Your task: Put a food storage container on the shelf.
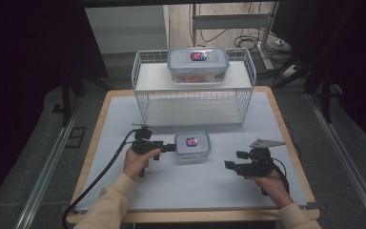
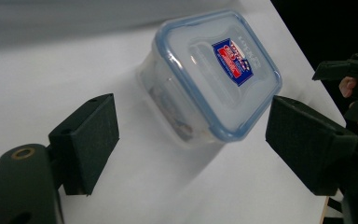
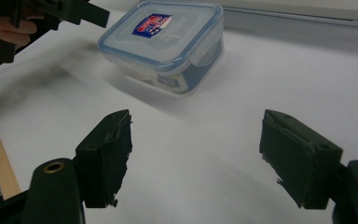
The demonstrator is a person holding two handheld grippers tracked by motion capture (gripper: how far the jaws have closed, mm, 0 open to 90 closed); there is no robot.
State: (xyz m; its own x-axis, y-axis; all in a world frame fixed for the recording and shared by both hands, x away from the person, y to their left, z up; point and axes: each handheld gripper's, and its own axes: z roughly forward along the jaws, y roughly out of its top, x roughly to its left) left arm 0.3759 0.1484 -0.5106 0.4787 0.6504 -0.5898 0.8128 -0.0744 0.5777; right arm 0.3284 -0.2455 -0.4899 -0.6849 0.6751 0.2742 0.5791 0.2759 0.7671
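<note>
Centrally on the white-covered desk (image 1: 181,186) sits a small clear food container (image 1: 192,146) with a blue-rimmed snap lid and a red and blue label, just in front of a white wire basket (image 1: 194,90) that stands at the desk's far edge. A larger container (image 1: 198,65) of the same kind rests on top of that basket. The left claw (image 1: 170,147), held in the person's left hand (image 1: 136,162), points sideways at the small container's left side; in the left gripper view its jaws stand wide apart, with the container just beyond them and not clasped. The right claw (image 1: 234,161) hovers to the container's right, nearer the desk's right edge and well apart from it, jaws likewise spread open with nothing between them.
</note>
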